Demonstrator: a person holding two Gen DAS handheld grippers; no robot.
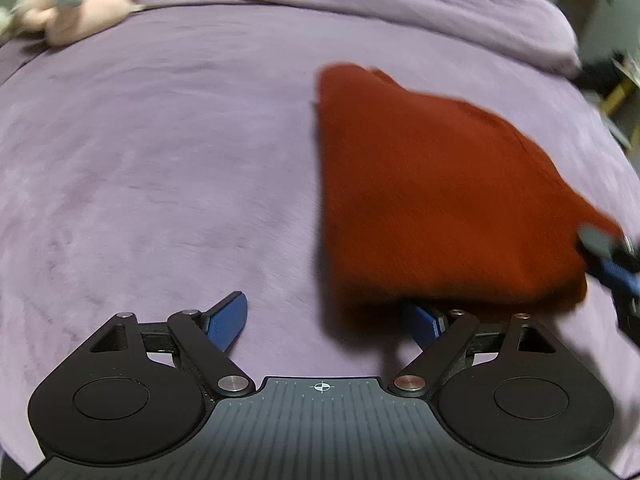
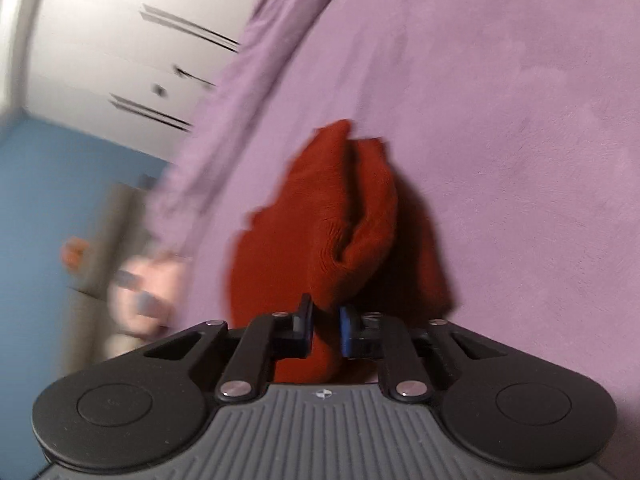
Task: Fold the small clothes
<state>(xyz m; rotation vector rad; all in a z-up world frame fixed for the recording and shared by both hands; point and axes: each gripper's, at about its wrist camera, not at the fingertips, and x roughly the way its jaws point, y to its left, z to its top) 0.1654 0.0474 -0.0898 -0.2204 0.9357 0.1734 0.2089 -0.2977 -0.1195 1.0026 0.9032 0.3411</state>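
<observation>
A rust-red knitted garment (image 1: 432, 200) lies folded over on the purple bed cover (image 1: 160, 160), with its right end lifted. My right gripper (image 2: 326, 330) is shut on a bunched edge of the garment (image 2: 320, 240), red cloth pinched between its blue pads. In the left wrist view one of its fingers (image 1: 614, 272) shows at the garment's right corner. My left gripper (image 1: 326, 322) stands open just above the cover at the garment's near left corner. The cloth's hem drapes over its right finger (image 1: 424, 320), and its left finger (image 1: 226, 322) is bare.
A pink plush toy (image 1: 76, 4) with grey paws lies at the far left of the bed, blurred in the right wrist view (image 2: 144, 292). A bunched fold of cover (image 1: 440, 8) runs along the far side. A white wardrobe (image 2: 120, 40) and a blue wall (image 2: 48, 220) stand beyond the bed.
</observation>
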